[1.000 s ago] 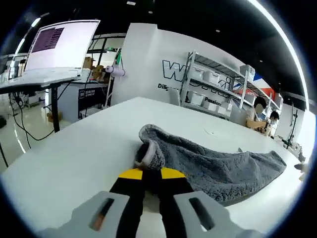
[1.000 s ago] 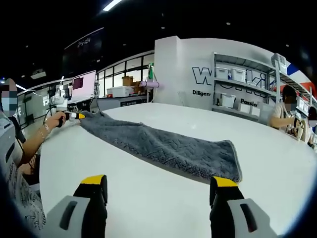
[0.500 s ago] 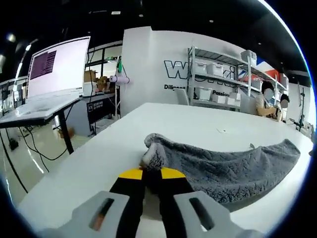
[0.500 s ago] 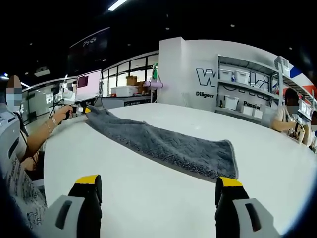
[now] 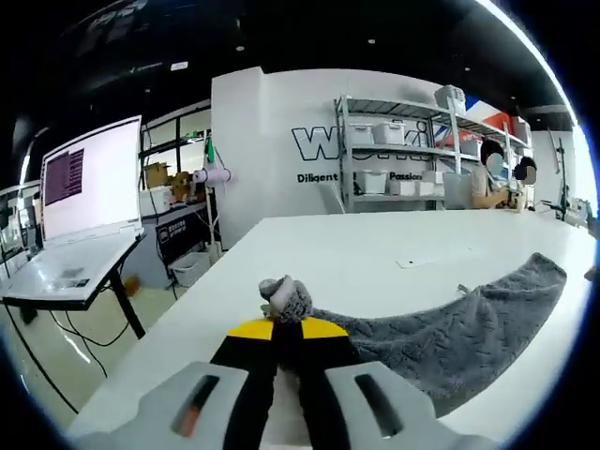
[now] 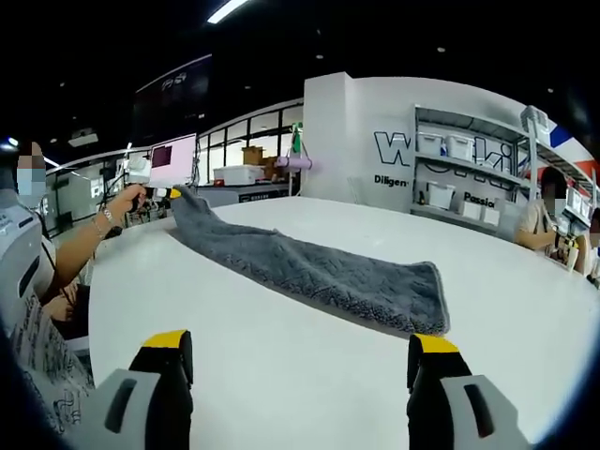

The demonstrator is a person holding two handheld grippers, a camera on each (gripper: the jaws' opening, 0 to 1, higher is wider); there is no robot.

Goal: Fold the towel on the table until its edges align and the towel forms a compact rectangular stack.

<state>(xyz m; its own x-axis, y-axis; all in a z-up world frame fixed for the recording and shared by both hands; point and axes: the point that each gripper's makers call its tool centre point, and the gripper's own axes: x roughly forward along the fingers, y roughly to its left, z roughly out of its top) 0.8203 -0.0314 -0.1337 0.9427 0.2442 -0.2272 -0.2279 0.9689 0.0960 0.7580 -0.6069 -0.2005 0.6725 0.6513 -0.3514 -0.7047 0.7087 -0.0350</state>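
Your left gripper (image 5: pixel 286 326) is clamped on the towel (image 6: pixel 309 267) corner; your right gripper (image 6: pixel 298 354) is wide apart above the desk (image 6: pixel 281 366).

In the left gripper view, the corner of the grey towel (image 5: pixel 441 328) is pinched between the fingers of the left gripper (image 5: pixel 287 330), so the part inside the jaws is hidden. Its far end, to the right of the fingers, is cut off by the picture's edge. In the right gripper view, the left gripper is too small to tell its jaws.
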